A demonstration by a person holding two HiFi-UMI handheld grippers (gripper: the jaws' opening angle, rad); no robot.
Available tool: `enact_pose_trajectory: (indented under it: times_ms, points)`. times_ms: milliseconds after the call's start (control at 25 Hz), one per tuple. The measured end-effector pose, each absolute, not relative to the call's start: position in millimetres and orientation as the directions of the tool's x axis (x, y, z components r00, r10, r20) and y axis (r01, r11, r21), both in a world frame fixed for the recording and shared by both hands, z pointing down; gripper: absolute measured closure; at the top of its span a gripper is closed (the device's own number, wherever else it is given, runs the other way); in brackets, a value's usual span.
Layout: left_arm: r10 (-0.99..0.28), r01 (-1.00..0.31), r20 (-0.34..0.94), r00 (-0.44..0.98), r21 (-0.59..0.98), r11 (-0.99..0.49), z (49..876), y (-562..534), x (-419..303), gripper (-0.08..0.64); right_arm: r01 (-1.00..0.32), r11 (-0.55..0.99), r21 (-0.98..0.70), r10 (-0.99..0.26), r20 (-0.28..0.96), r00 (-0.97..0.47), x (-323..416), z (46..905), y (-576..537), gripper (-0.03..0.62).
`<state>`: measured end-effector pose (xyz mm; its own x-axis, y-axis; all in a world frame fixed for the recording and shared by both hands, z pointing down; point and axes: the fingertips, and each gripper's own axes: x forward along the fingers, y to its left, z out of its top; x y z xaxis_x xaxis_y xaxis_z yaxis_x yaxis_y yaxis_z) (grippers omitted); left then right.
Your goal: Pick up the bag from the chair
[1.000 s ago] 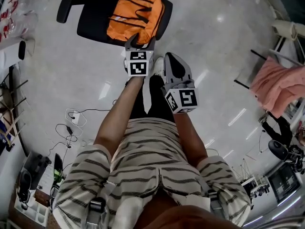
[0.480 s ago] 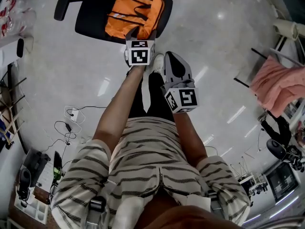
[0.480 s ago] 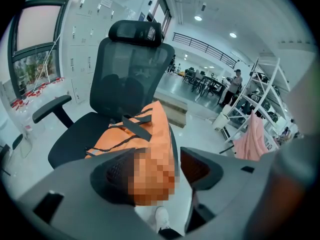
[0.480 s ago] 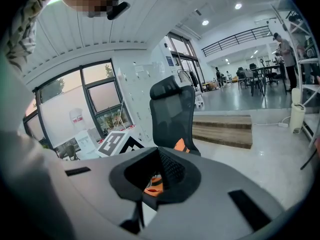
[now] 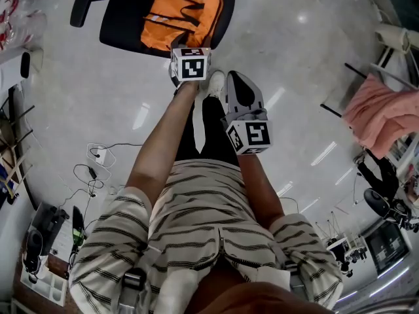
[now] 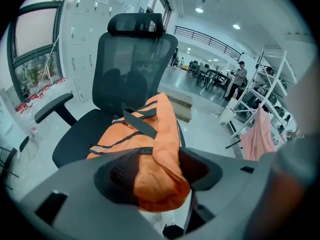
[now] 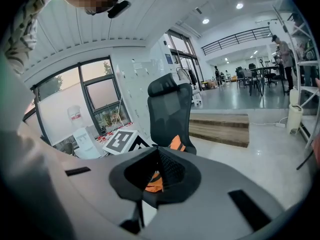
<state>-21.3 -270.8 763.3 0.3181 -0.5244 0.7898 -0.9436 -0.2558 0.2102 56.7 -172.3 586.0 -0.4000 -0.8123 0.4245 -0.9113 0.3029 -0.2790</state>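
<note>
An orange bag (image 5: 180, 15) with dark straps lies on the seat of a black office chair (image 5: 124, 18) at the top of the head view. My left gripper (image 5: 191, 44) is at the bag's near end. In the left gripper view its jaws stand open, one on each side of the near end of the bag (image 6: 150, 144), in front of the chair (image 6: 130, 59). My right gripper (image 5: 236, 77) hangs back and to the right, shut and empty. The right gripper view shows the chair (image 7: 170, 109) a way off beyond the right gripper (image 7: 157, 156), with a bit of the bag (image 7: 175, 144).
A pink cloth (image 5: 380, 113) hangs on a white rack at the right. Cables and a power strip (image 5: 98, 159) lie on the floor at the left. My shoe (image 5: 216, 84) is on the floor just short of the chair. Low wooden steps (image 7: 220, 126) rise behind the chair.
My left gripper has moved forward from short of the chair to the bag's near end. The right gripper has hardly moved.
</note>
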Motion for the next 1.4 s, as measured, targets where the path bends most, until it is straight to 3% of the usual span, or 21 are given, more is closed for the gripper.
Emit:
enact_pose_trajectory:
  times_ms: [640,1400]
  points:
    - [-0.516,-0.950,0.808,0.284,0.166,-0.264,769,-266,-19,0.462,-0.912,0.298,-0.282,-0.811,0.428,-0.398,66,586,-173,0.574]
    - [-0.584,-0.962,0.774,0.243,0.113,-0.250,744,-275,-28,0.522,-0.909,0.310,-0.279,-0.820,0.406,-0.404,69,577,-173,0.574]
